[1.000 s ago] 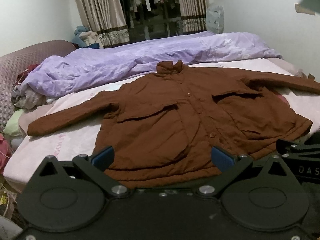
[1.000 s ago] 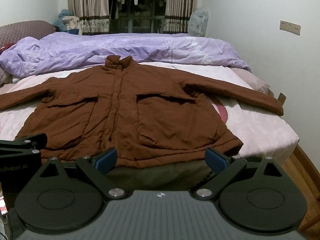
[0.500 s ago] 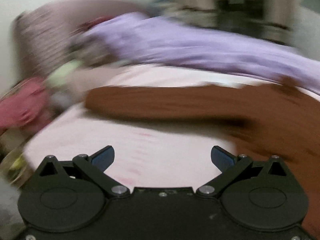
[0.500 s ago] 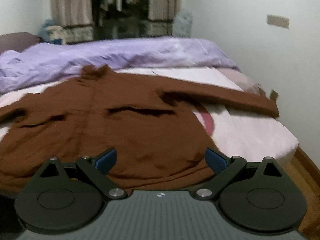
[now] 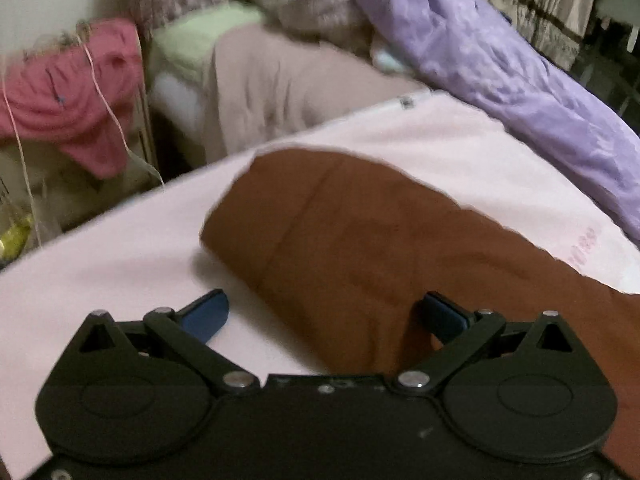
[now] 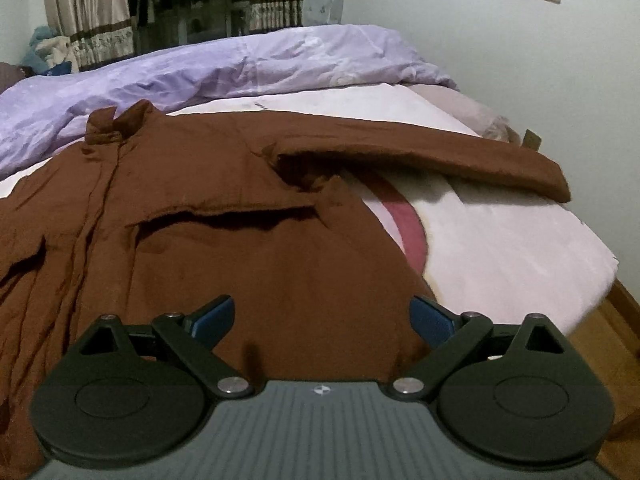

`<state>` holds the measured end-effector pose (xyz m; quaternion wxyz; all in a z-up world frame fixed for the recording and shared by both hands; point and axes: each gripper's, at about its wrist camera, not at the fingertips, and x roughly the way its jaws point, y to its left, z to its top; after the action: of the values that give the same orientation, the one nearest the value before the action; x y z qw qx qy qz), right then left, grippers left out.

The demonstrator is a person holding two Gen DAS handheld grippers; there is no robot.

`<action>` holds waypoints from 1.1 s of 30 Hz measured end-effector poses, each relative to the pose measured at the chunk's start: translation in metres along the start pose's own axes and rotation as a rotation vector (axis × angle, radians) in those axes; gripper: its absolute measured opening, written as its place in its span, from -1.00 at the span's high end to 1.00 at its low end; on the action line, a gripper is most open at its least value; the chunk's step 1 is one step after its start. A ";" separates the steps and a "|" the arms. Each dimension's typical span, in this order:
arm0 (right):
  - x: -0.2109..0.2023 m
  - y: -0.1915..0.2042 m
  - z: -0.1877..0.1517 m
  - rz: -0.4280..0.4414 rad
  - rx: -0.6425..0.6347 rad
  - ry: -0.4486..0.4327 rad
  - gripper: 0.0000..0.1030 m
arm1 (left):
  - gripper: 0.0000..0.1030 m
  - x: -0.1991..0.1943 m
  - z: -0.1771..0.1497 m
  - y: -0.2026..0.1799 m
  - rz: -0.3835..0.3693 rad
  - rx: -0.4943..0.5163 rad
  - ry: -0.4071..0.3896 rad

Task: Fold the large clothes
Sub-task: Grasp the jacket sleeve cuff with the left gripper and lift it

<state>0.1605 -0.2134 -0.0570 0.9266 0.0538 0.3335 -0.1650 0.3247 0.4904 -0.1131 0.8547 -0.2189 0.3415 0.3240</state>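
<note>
A large brown jacket [image 6: 224, 240] lies spread flat, front up, on a pale pink bed sheet [image 6: 500, 240]. Its collar [image 6: 116, 124] points to the far side and its right-hand sleeve [image 6: 440, 156] stretches out to the right. In the left wrist view the other sleeve's cuff end [image 5: 320, 216] lies on the sheet [image 5: 120, 248]. My left gripper [image 5: 326, 314] is open, close over that sleeve, with the cloth between its blue fingertips. My right gripper [image 6: 322, 316] is open and empty, low over the jacket's lower right body.
A rumpled lilac duvet [image 6: 240, 68] lies along the far side of the bed. Pink cloth [image 5: 76, 96], a green towel [image 5: 200, 40] and other laundry pile up past the bed's left edge. The wall [image 6: 520, 60] and wooden floor [image 6: 600, 340] are on the right.
My left gripper has swung left from the jacket's hem to the left sleeve's cuff and come close over it. My right gripper has moved forward and lower over the jacket's right side.
</note>
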 end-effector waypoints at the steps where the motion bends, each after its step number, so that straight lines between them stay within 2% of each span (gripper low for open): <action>1: 0.003 0.001 0.003 0.007 0.004 0.002 -1.00 | -1.00 0.003 -0.002 -0.004 0.009 0.011 -0.004; 3: 0.012 -0.001 0.007 0.011 0.017 0.011 -1.00 | -0.89 0.006 -0.001 -0.010 0.030 0.026 -0.031; 5: 0.021 -0.002 0.008 0.013 0.023 0.022 -1.00 | -0.60 0.008 0.002 -0.012 0.030 0.041 -0.049; 7: 0.029 -0.002 0.007 0.008 0.022 0.042 -1.00 | 0.24 0.003 0.006 -0.018 0.030 0.051 -0.065; 9: 0.036 -0.002 0.006 0.007 0.009 0.059 -0.95 | 0.77 -0.010 0.008 -0.032 0.070 0.090 -0.102; 12: 0.044 -0.001 0.011 0.001 -0.036 0.052 -0.95 | 0.80 -0.032 0.007 -0.062 0.082 0.141 -0.201; 15: 0.056 -0.008 0.024 -0.092 -0.066 0.053 -0.95 | 0.84 -0.058 0.000 -0.104 0.013 0.228 -0.248; 18: 0.063 -0.024 0.036 -0.106 -0.055 0.047 -0.95 | 0.86 -0.086 -0.012 -0.153 -0.052 0.308 -0.299; 21: 0.069 -0.040 0.045 -0.102 -0.037 0.061 -0.95 | 0.86 -0.125 -0.031 -0.212 -0.068 0.410 -0.449; 22: 0.071 -0.044 0.047 -0.106 -0.033 0.066 -0.95 | 0.86 -0.138 -0.035 -0.233 -0.107 0.428 -0.468; 26: 0.079 -0.057 0.056 -0.115 -0.026 0.069 -0.95 | 0.87 -0.184 -0.062 -0.316 -0.338 0.463 -0.459; 30: 0.091 -0.068 0.071 -0.146 -0.017 0.091 -0.95 | 0.87 -0.233 -0.125 -0.399 -0.483 0.581 -0.520; 33: 0.096 -0.075 0.079 -0.168 -0.003 0.089 -0.95 | 0.86 -0.256 -0.177 -0.450 -0.649 0.658 -0.451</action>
<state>0.2516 -0.3261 -0.0566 0.8940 0.0315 0.3777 -0.2389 0.4202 -0.0307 0.0230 0.9873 0.0424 0.1470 -0.0436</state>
